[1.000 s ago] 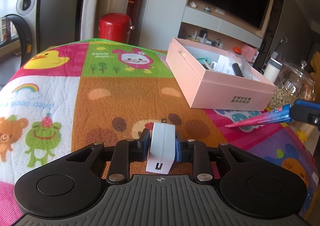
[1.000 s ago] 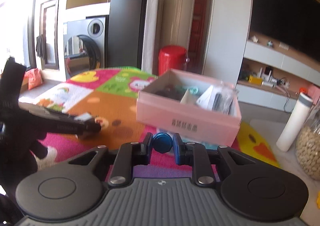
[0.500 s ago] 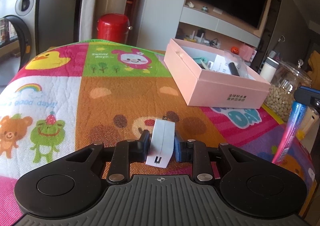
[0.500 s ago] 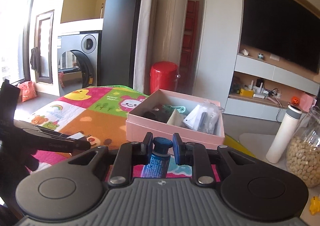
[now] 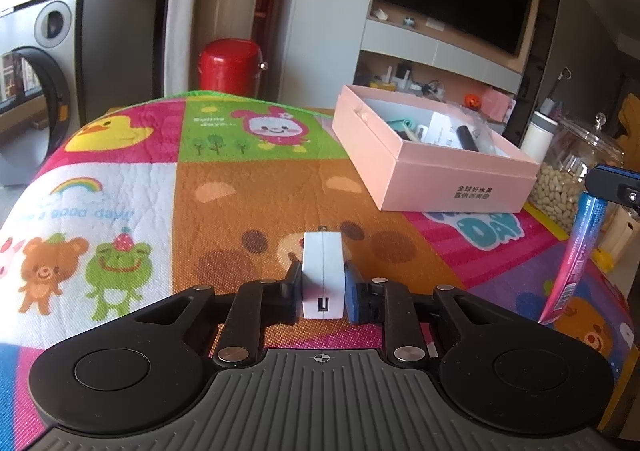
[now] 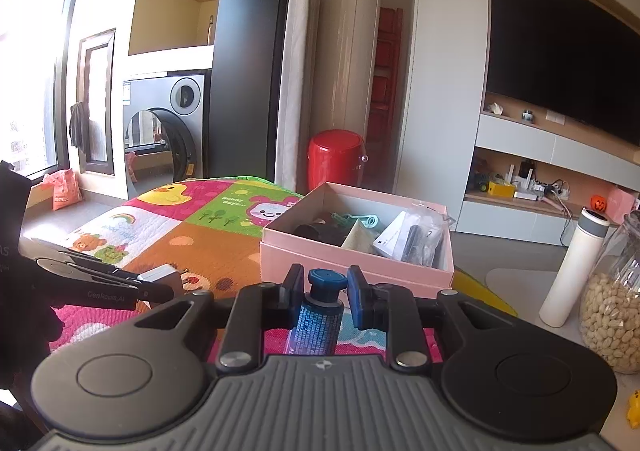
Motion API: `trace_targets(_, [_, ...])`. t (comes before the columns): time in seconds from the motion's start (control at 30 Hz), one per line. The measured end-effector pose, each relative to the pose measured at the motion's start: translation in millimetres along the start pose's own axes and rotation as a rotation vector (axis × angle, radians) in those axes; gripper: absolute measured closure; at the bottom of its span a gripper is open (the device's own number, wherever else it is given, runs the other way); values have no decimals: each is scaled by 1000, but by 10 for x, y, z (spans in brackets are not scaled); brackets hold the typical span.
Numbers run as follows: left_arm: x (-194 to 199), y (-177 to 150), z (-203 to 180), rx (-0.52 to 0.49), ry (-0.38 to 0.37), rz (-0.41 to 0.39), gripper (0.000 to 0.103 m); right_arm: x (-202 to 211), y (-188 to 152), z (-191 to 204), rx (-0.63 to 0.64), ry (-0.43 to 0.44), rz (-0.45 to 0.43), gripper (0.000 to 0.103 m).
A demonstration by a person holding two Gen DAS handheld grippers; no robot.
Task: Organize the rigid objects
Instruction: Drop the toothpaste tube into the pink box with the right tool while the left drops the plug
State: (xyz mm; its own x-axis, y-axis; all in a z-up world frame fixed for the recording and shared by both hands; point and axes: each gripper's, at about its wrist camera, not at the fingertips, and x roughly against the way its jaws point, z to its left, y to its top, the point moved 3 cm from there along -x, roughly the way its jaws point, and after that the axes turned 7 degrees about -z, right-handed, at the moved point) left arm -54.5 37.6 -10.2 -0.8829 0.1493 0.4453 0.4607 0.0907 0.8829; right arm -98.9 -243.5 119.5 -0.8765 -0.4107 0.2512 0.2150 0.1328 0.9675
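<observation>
My left gripper (image 5: 323,283) is shut on a white plug adapter (image 5: 323,275) and holds it above the cartoon quilt (image 5: 256,195); the adapter also shows in the right wrist view (image 6: 162,276). My right gripper (image 6: 324,287) is shut on a blue-capped toothpaste tube (image 6: 320,315), which hangs cap up, tail down; it also shows at the right edge of the left wrist view (image 5: 576,255). An open pink box (image 5: 432,171) with several items inside stands ahead on the quilt and also shows in the right wrist view (image 6: 356,251).
A glass jar of nuts (image 6: 612,299) and a white flask (image 6: 572,267) stand right of the box. A red bin (image 5: 230,67) stands on the floor behind the table, with a washing machine (image 6: 168,123) at the far left.
The right gripper has lifted and tipped the tube from lying flat to hanging upright. The left gripper has risen slightly with the adapter. The box looks farther away.
</observation>
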Motion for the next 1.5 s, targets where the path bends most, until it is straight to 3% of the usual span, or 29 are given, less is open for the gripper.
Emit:
trace_targets(0.2, [116, 173, -106, -60, -38, -72, 79, 69, 129, -123, -27, -8, -24, 83])
trace_targets(0.5, [178, 532, -262, -87, -112, -137, 79, 227, 491, -334, -16, -71, -149, 83])
trace_targets(0.63, [136, 893, -439, -116, -181, -186, 79, 255, 623, -380, -1, -80, -183, 83])
trace_targets(0.83, [-80, 1711, -802, -155, -268, -329, 79, 56, 1020, -464, 49, -108, -235, 83])
trace_targets(0.93, [-511, 2115, -845, -69, -353, -267, 76, -242, 1283, -536, 44, -102, -203, 83])
trace_targets(0.97, [-697, 2217, -816, -23, -344, -231, 76, -406, 1369, -565, 38, -104, -174, 82])
trace_targets(1.03, [-993, 2309, -723, 51, -296, -171, 76, -756, 1515, -640, 22, -117, -124, 68])
trace_targets(1.07, [-1072, 2296, -687, 64, -282, -152, 76, -917, 1559, -682, 19, -144, -103, 57])
trace_targets(1.17, [-1090, 2092, -587, 42, -269, -130, 76, -1156, 1522, -771, 20, -217, -68, 56])
trace_targets(1.23, [-1013, 1869, -523, 8, -260, -117, 76, -1126, 1378, -787, -1, -211, -61, 48])
trace_targets(1.27, [-965, 1751, -503, -10, -253, -109, 76, -1095, 1280, -777, -11, -203, -55, 40])
trace_targets(1.4, [-658, 1261, -400, -76, -221, -62, 76, -963, 800, -678, -18, -193, 7, 38])
trace_targets(1.5, [-423, 945, -333, -120, -176, -17, 76, -862, 448, -541, -40, -136, 73, 37])
